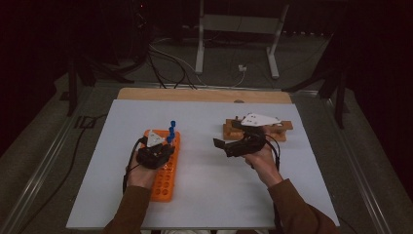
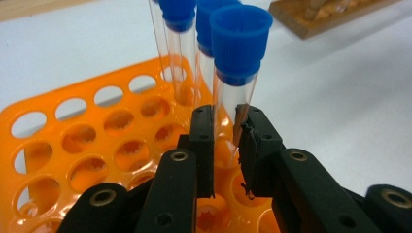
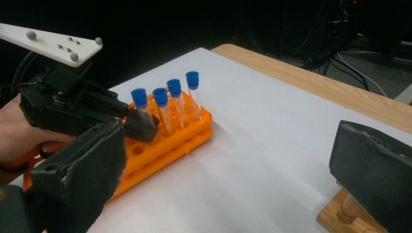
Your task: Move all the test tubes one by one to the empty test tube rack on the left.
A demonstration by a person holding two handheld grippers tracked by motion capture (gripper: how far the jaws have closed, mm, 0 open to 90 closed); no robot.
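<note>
**Left claw clamped on a blue-capped tube in the orange rack**

An orange tube rack [image 1: 164, 168] lies on the white table [image 1: 209, 195], towards its left half. Four clear tubes with blue caps stand in a row at the rack's far end; in the right gripper view they rise upright from neighbouring holes, and the rest of the holes that show in the left gripper view hold nothing. A wooden stand [image 1: 285, 127] sits on the right part of the table, well apart from the rack.

The left claw [image 2: 224, 141] is closed on the nearest tube [image 2: 233, 97]: its two black pads press the glass from either side, below the blue cap, with the tube's lower end down in its hole. In the high view the left claw [image 1: 168, 141] rests over the rack's far end, held by the person's left hand [image 1: 141, 173].

The right claw [image 1: 219, 144] stands wide open and grips nothing; its padded jaws frame the right gripper view at either edge. It hangs above bare table between rack and stand, pointing towards the rack, held by the right hand [image 1: 260, 156].
</note>
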